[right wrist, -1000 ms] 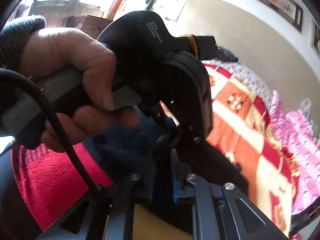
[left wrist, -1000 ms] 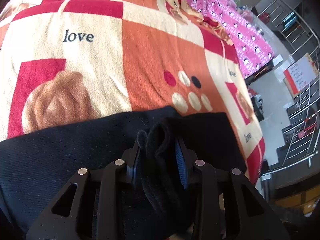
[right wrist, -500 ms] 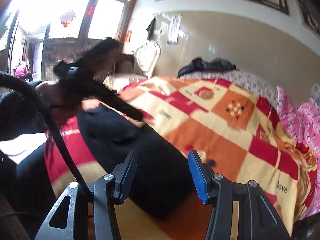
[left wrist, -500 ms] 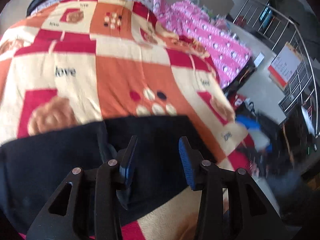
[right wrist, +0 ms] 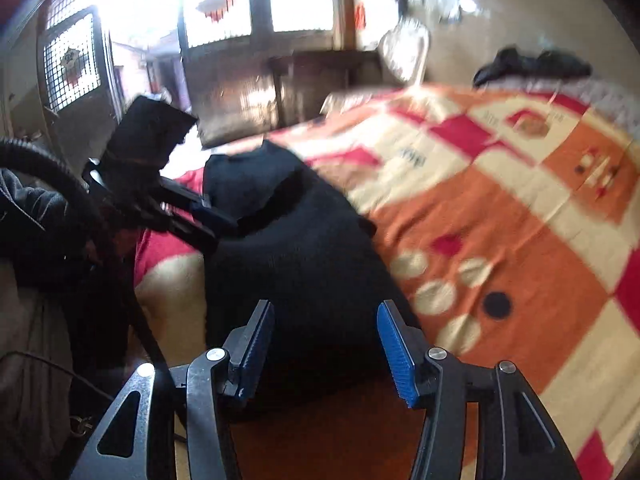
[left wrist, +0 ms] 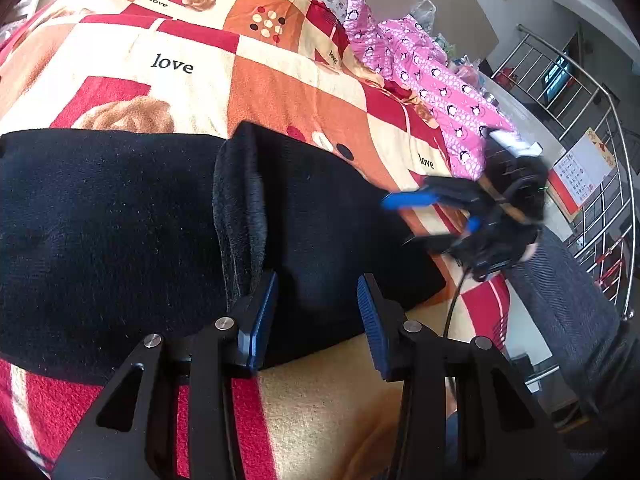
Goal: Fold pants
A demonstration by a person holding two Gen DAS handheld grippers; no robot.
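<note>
Both views cut off the black pants at frame edges.

Black pants lie folded across a patchwork blanket printed "love", with one thick folded edge standing up near the middle. Left gripper: blue pads apart, nothing between them, poised over the near edge of the pants. Right gripper, blurred, is at the pants' right end. Pink penguin-print fabric lies beyond.
</note>
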